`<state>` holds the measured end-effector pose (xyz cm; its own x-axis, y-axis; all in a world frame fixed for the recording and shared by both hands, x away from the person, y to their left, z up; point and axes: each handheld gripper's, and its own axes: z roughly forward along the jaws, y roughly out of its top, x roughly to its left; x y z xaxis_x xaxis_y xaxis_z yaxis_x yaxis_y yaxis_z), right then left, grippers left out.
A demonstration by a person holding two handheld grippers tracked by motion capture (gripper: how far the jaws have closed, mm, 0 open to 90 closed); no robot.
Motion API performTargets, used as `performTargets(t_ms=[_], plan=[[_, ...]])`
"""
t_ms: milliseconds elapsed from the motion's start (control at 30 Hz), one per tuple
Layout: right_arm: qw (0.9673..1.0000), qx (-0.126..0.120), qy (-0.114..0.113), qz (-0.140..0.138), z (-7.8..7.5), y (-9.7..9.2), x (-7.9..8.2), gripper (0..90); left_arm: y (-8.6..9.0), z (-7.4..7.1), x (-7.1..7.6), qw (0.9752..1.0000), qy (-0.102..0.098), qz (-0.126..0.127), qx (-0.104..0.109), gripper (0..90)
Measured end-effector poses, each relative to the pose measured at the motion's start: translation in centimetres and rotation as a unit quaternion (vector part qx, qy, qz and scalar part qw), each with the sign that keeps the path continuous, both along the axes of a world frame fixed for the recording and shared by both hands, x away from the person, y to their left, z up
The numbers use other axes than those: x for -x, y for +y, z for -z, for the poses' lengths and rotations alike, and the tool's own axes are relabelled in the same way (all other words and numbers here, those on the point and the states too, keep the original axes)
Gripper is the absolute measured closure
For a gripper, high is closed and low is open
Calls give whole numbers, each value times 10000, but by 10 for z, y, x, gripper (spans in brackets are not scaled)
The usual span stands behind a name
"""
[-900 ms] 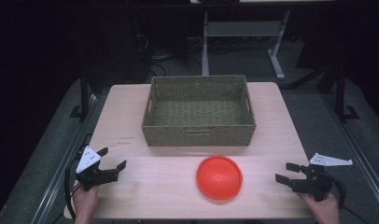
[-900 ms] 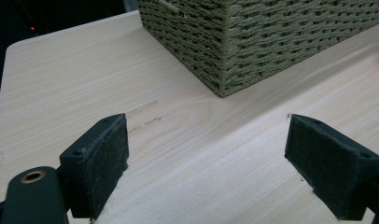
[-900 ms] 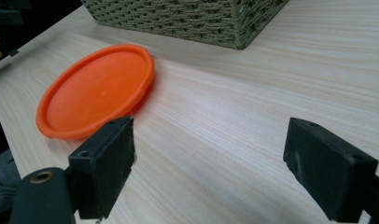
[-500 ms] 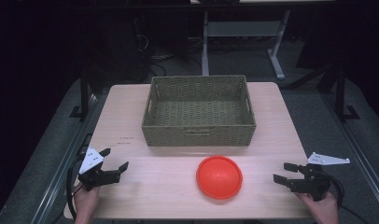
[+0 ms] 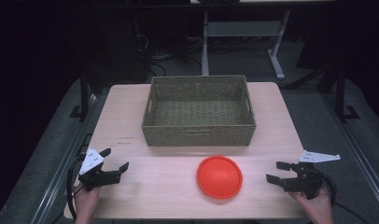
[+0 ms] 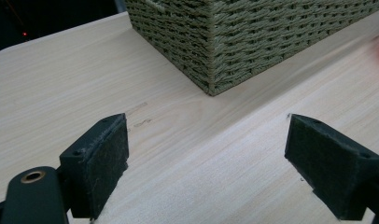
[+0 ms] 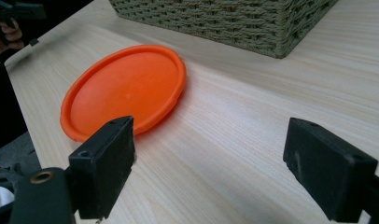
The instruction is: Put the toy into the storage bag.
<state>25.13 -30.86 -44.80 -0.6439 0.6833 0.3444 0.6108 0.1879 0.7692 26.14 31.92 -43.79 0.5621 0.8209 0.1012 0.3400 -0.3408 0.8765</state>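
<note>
**Both grippers poised at the near edge, plate untouched**

Over the last second almost nothing shifted. From the high view I saw the left gripper (image 5: 114,170) edge slightly inward along the near left of the table, while the right gripper (image 5: 277,171) kept its station at the near right. The orange plate (image 5: 219,176) had not moved: it lay flat on the wood, just in front of the wicker basket (image 5: 199,111) and apart from it, between my two grippers but nearer the right one. I judged the work, apparently moving the plate to the basket, as not yet begun.

Both sets of jaws stood wide apart with only bare tabletop between them. In the right gripper view the plate (image 7: 124,91) lay just beyond the left-hand jaw, so I expected that gripper to make the approach.

The table (image 5: 131,107) was pale wood grain, with a few small dark marks near the basket's corner (image 6: 143,115). Beyond it the room was dark; a grey desk frame (image 5: 243,32) and loose cables on the floor (image 5: 187,46) stood behind.
</note>
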Motion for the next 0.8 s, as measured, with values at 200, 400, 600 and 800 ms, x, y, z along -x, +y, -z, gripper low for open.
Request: performTargets(t_ms=[200, 400, 600, 800], plan=[[9999, -7, 12, -117, 0, 5, -1, 172, 0, 1, -1, 10000, 44, -4, 15, 130], [9997, -5, 42, -249, -4, 16, -6, 175, -1, 0, 0, 10000, 10, 0, 2, 130], [9987, 97, 137, -475, -7, 31, -13, 175, 0, 0, 1, 10000, 10, -6, -22, 130], [9968, 242, 271, -719, -10, 50, -25, 188, -1, 1, 0, 10000, 16, -4, -15, 130]])
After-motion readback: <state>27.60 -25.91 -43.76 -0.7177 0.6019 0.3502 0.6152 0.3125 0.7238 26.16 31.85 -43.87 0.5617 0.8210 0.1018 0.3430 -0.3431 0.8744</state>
